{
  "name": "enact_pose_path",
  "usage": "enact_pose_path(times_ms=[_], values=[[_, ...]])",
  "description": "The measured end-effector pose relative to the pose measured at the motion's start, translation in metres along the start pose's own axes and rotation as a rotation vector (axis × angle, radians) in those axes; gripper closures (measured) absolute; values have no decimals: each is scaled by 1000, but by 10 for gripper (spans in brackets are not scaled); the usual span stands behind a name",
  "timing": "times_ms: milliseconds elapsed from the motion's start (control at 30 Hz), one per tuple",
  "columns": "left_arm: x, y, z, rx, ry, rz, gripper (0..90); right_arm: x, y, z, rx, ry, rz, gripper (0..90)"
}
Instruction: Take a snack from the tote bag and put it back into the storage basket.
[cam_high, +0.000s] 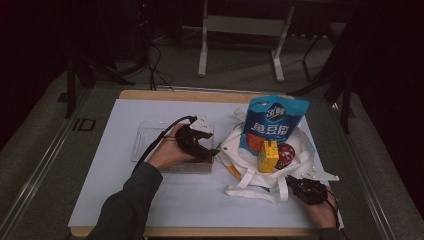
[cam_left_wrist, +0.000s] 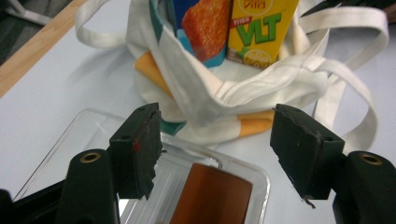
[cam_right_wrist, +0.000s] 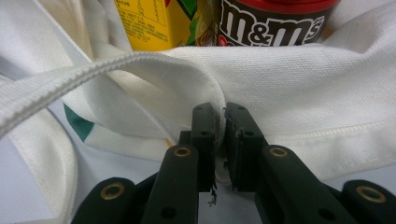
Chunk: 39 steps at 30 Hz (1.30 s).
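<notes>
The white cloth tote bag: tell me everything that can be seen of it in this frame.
The white cloth tote bag lies slumped on the pale table sheet, mouth open. It looks like woven canvas with white webbing handles and teal and orange print patches. A blue snack pouch, a yellow drink carton and a dark M&M's tub stand in it. The right claw is shut on its rim; the open left claw is clear of it, over a clear plastic tray.

A white metal stand (with dark cables nearby) sits on the floor beyond the table.
</notes>
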<state>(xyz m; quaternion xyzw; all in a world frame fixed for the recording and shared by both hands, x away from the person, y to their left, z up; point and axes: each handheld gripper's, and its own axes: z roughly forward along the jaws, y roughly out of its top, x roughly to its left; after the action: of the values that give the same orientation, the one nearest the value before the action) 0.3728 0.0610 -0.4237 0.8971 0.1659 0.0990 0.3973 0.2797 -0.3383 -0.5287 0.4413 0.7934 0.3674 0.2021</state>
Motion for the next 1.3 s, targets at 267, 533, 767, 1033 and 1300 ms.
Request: enact_pose_path(times_ms=[267, 533, 767, 1033, 1300], values=[[-5, 7, 3, -28, 0, 4, 362, 0, 0, 0, 2, -5, -2, 823], [-8, 12, 10, -42, 2, 0, 357, 1, 0, 0, -1, -8, 0, 824], [-12, 19, 17, -67, -10, -4, 338, 0, 0, 0, -3, -8, 5, 824], [-17, 28, 24, -80, -31, -2, 319, 0, -1, 0, -8, -5, 8, 824], [-23, 37, 34, -91, -51, 4, 293, 0, -1, 0, -8, -8, 8, 824]])
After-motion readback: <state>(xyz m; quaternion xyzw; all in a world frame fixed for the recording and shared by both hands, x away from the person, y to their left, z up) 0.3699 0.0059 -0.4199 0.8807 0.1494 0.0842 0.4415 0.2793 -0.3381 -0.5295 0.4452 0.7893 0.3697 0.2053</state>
